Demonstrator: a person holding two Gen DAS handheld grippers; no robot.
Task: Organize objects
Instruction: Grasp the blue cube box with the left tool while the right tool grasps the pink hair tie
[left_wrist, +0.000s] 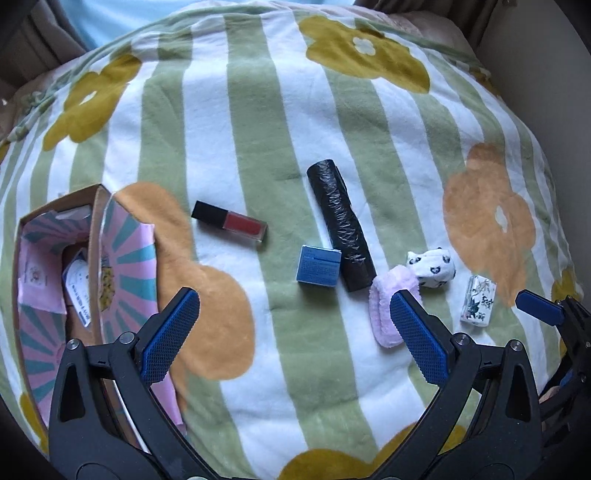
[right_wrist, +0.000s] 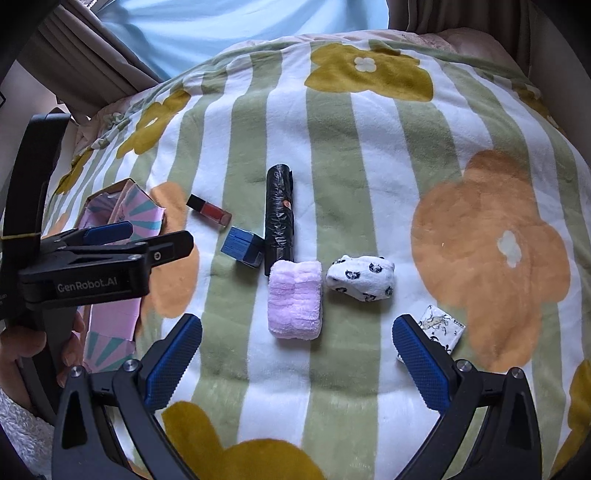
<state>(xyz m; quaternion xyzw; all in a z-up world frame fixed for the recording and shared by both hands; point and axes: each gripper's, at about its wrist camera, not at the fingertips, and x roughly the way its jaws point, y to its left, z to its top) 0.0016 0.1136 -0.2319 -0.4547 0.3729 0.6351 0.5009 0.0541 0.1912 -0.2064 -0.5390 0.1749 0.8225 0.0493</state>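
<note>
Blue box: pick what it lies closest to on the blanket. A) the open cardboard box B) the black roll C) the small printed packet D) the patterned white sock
B: the blue box sits right beside the lower end of the black roll, nearly touching it, while the other three lie clearly farther off.

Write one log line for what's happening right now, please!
left gripper: open, empty | right gripper: open, empty, near pink towel | box: open | lip gloss, black roll: on blanket
</note>
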